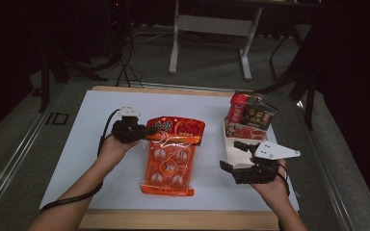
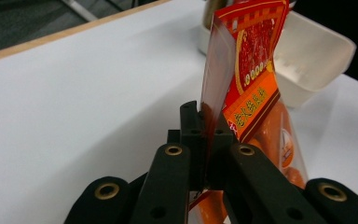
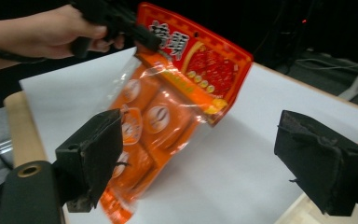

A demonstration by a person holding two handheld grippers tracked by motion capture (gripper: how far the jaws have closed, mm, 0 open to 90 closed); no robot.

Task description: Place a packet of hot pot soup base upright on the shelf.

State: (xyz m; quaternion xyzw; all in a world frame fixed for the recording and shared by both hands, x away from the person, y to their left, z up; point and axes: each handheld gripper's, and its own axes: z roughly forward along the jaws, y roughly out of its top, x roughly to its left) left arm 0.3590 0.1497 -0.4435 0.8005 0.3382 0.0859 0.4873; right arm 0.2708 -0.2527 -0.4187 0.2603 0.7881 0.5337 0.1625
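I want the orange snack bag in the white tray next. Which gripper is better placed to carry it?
Left. The left gripper is shut on the orange snack bag at its top edge; the right gripper, open, holds nothing beside the white tray.

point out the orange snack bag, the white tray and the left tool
orange snack bag (image 1: 169, 166), high view, on its clear middle.
white tray (image 2: 324, 53), left gripper view, on its near wall.
left tool (image 1: 142, 134), high view, where its tips pinch the bag's top edge.

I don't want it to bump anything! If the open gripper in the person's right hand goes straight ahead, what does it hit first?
Probably the shiny orange-and-red plastic snack packet. The right hand-held gripper has its jaws wide open and aims at it, with bare white table between. How far off is hard to judge.
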